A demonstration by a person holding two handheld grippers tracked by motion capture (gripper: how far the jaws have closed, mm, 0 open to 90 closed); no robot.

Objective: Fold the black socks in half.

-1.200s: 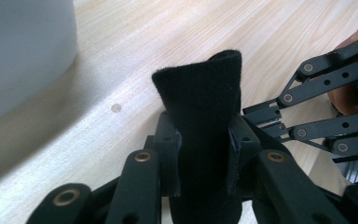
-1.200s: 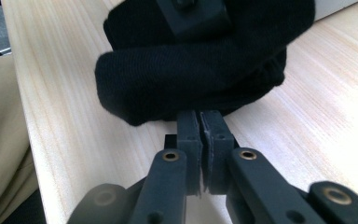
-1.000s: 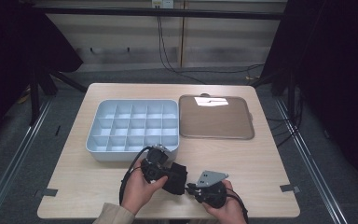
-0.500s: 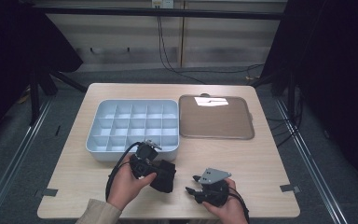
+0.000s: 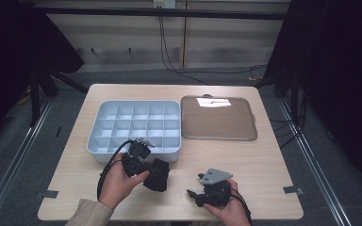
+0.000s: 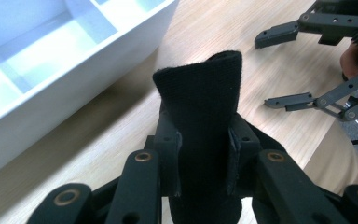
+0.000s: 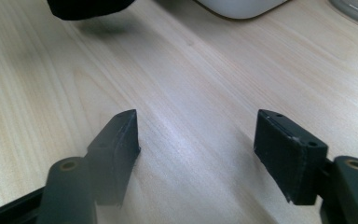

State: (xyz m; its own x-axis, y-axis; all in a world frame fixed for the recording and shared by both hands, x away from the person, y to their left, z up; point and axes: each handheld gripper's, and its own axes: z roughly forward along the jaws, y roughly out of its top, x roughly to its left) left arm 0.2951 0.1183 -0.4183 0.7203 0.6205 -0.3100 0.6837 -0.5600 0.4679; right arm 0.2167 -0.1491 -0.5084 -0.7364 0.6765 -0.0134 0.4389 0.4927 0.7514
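My left gripper (image 5: 154,173) is shut on a piece of black fabric (image 5: 159,175) just in front of the white compartment box (image 5: 104,149). In the left gripper view the black fabric (image 6: 204,121) stands up between the jaws, pinched on both sides, above the wooden table. My right gripper (image 5: 194,184) rests near the table's front edge, to the right of the fabric. Its jaws have just been opening and stand open with nothing between them. In its own view the right gripper (image 7: 200,144) frames bare wood, and the fabric (image 7: 88,8) hangs apart from it at the top.
A brown tray (image 5: 217,126) with a white slip (image 5: 213,101) lies right of the box. The box's compartments look empty. Bare wooden table (image 5: 259,160) extends to the right of my right hand. The right gripper (image 6: 265,70) also appears at the upper right of the left gripper view.
The two grippers were close together at the fabric; now the right jaws have spread and the left hand has drawn the fabric away to the left, toward the box.
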